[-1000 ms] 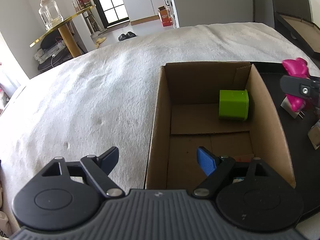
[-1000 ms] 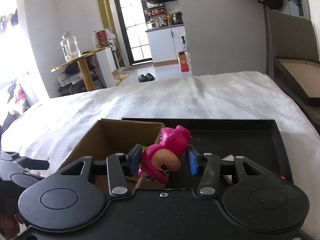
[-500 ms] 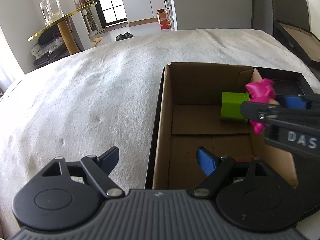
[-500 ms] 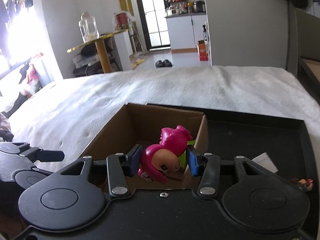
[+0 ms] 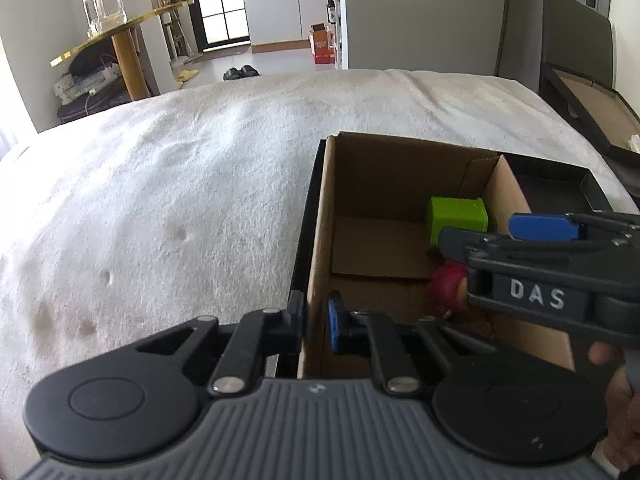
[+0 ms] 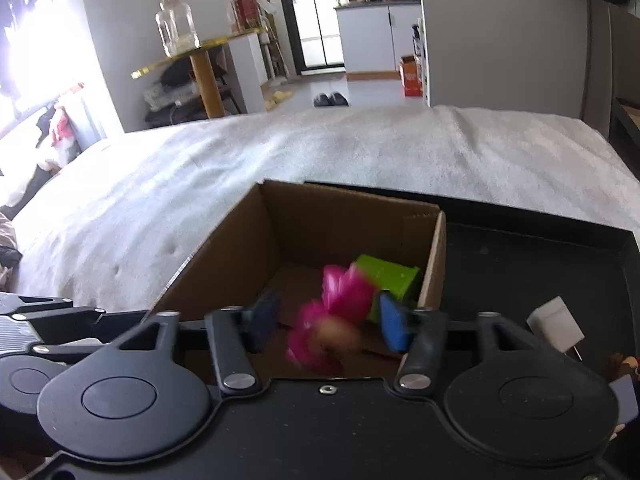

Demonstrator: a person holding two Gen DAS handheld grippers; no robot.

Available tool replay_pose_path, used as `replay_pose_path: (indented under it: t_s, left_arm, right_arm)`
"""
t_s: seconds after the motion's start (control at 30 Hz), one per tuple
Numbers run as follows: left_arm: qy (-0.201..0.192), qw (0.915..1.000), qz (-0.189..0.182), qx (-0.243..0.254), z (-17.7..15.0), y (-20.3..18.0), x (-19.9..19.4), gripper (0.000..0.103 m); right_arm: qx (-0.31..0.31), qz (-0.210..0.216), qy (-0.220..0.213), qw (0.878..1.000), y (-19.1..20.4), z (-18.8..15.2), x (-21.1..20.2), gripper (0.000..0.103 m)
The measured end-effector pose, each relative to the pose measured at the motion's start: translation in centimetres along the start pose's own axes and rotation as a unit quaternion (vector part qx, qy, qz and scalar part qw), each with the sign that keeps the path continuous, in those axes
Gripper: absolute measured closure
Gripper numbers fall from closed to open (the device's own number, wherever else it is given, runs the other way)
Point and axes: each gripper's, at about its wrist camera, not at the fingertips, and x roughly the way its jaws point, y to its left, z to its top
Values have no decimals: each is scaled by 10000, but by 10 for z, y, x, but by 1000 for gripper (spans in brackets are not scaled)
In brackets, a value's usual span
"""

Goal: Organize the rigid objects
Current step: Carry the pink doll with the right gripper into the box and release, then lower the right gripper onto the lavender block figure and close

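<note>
An open cardboard box [image 5: 320, 216] [image 6: 224, 248] stands on the white bed. A green cube [image 5: 456, 218] [image 6: 390, 280] lies at its far right corner. My left gripper [image 5: 314, 322] is shut on the box's left wall near the front. My right gripper [image 6: 324, 322] [image 5: 520, 236] is over the box with its jaws open. A pink-haired doll figure [image 6: 334, 320] is blurred between and below the open fingers, falling into the box; in the left wrist view the doll [image 5: 448, 290] is low inside the box, partly hidden by the right gripper.
A black tray [image 6: 532, 264] lies right of the box with a white plug adapter [image 6: 554, 328] and a small figure [image 6: 622, 362] on it. The white blanket [image 5: 160, 200] spreads left and beyond. A gold side table [image 5: 124, 36] stands off the bed.
My right gripper moved left over the box and opened, letting go of the pink doll, which drops into the box. My left gripper closed onto the box's left wall.
</note>
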Motion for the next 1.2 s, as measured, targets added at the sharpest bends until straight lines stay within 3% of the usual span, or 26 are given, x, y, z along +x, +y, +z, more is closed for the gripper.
replay_pose_path:
  t_s: [0.33, 0.83, 0.97, 1.07, 1.13, 1.2]
  left_arm:
    - [90, 9997, 190, 121, 4, -13, 0, 94]
    - [54, 9955, 919, 203, 11, -25, 4, 91]
    - [122, 9928, 1108, 429, 14, -36, 5, 88]
    - [179, 9928, 1095, 455, 15, -41, 6, 74]
    - [205, 9925, 1099, 486, 17, -45, 6, 49]
    - [159, 9917, 1136, 584, 17, -51, 6, 34]
  right_arm:
    - [57, 175, -97, 9998, -11, -3, -26, 39]
    - [554, -362, 21, 9978, -69, -23, -39, 39]
    - [714, -544, 101, 9959, -88, -33, -41, 39]
    - [811, -666, 146, 9944, -100, -38, -40, 39]
    - [861, -739, 157, 9934, -108, -40, -40, 38]
    - [856, -848, 162, 9926, -114, -43, -41, 38]
